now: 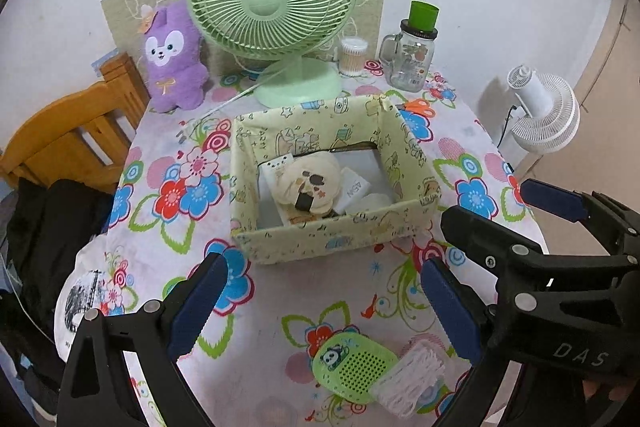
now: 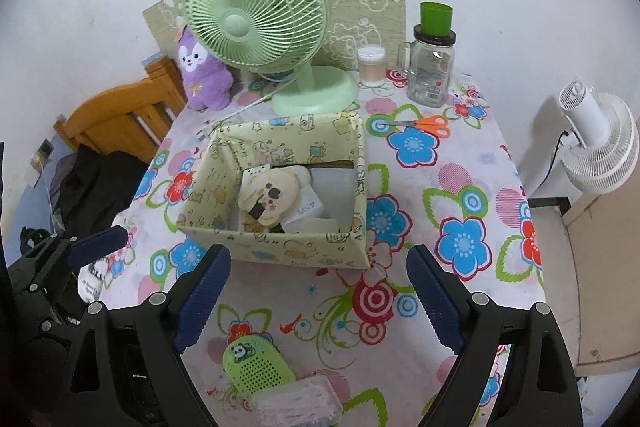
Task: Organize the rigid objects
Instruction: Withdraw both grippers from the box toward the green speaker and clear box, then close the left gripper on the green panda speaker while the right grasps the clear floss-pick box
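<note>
A pale yellow cartoon-print box [image 1: 332, 239] stands mid-table, holding a round cream cartoon-face item [image 1: 308, 183] and white packets. In front of it lie a green panda-print perforated case [image 1: 352, 359] and a white mesh bundle [image 1: 412, 375], touching each other. My left gripper [image 1: 324, 265] hangs open above the cloth between box and case, nothing between its blue pads. My right gripper [image 2: 318, 253] is also open and empty, just before the box's [image 2: 276, 239] front wall, with the green case [image 2: 256, 367] below it. Orange-handled scissors [image 2: 430, 125] lie behind the box to the right.
At the back stand a green desk fan [image 2: 256, 23], a purple plush [image 2: 204, 71], a cotton-swab tub [image 2: 372, 61] and a glass mug-jar [image 2: 432, 71] with a green cup on top. A wooden chair [image 2: 120, 119] with dark clothing is left; a white fan [image 2: 596, 143] is right.
</note>
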A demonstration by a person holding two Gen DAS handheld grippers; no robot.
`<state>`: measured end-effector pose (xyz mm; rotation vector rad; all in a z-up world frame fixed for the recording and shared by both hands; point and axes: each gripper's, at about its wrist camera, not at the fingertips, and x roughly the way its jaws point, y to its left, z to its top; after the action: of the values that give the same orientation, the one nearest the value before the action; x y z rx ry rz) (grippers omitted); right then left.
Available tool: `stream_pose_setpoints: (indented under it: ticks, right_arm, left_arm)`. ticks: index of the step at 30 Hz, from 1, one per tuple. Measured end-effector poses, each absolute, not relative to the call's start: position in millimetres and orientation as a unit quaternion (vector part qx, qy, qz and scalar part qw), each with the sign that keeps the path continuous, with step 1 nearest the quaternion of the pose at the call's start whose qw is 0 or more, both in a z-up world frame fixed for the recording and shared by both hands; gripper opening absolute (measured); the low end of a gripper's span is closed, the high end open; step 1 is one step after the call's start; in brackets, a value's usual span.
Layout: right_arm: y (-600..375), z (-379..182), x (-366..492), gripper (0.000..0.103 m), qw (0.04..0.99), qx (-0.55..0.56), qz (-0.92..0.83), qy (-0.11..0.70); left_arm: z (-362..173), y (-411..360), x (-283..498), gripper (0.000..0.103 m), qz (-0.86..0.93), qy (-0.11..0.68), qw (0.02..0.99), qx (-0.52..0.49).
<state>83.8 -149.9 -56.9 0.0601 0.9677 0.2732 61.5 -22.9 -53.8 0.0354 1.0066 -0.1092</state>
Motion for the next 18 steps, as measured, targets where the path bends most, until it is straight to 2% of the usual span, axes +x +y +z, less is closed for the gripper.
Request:
stream_pose_setpoints:
  ticks: [18]
  right_arm:
    - [-137.7, -70.3, 40.0, 0.091, 0.875, 0.019, 0.126, 0.467]
  left_arm:
    - [-74.1, -12.3, 25.9, 0.098, -0.088, 0.484, 0.87, 0.042]
